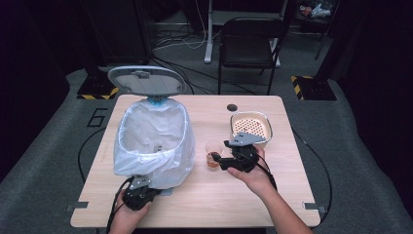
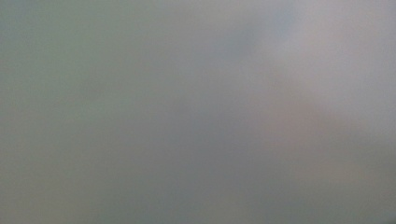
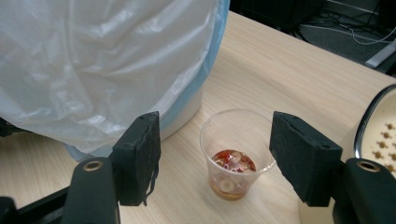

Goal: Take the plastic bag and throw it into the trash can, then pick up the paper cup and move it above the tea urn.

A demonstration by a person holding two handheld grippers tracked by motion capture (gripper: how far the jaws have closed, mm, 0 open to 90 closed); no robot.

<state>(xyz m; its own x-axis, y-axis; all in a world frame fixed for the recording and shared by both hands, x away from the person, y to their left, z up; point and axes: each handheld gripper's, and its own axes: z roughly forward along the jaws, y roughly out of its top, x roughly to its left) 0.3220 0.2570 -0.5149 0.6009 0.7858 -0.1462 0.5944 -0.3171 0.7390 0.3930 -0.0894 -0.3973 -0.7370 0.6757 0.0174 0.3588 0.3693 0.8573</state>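
Clear thin plastic cup, some brown liquid in it, stands on the table beside the bin. Right gripper open, 2 jaws flanking it, untouching. We judge it light, crushable, spill-prone: grip mid-wall, gently. Left gripper shut.

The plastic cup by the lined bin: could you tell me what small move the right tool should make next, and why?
Probably ease the right tool forward until its pads flank the cup, then close gently. The jaws stand open and wider than the cup, which sits upright on the table just beyond them, untouched, with some reddish-brown liquid at the bottom. The cup looks thin, so a light squeeze seems wise.
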